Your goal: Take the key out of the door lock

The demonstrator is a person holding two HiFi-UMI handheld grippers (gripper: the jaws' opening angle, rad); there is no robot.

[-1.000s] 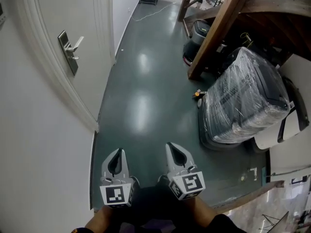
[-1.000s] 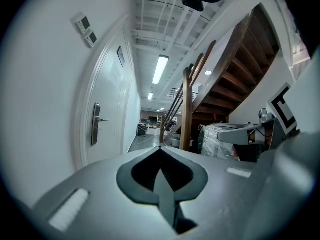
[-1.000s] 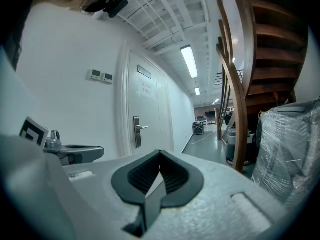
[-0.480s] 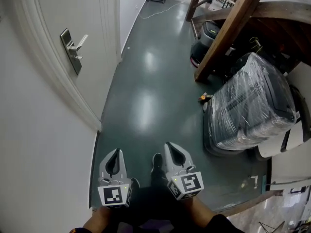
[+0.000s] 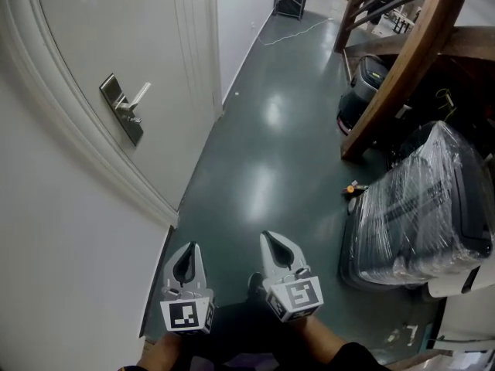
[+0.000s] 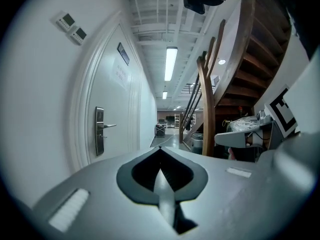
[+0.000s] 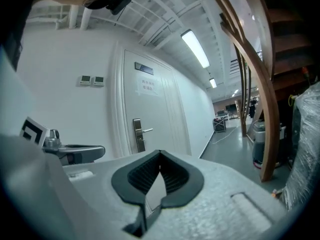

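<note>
The person has walked closer to the door (image 5: pixel 93 37) — the door lock (image 5: pixel 124 119) and its handle (image 5: pixel 141 97) look bigger and nearer than a moment ago. The lock is still well ahead of both claws and off to their left.

The left gripper (image 5: pixel 188 247) and the right gripper (image 5: pixel 276 238) are held low over the green floor (image 5: pixel 255 153), side by side. Both are pinched tight with nothing in them.

The key should be in that lock plate, but it is too small for me to see from here. So the real job has not begun yet — I think they must step nearer, then open one claw to pinch the key.
</note>
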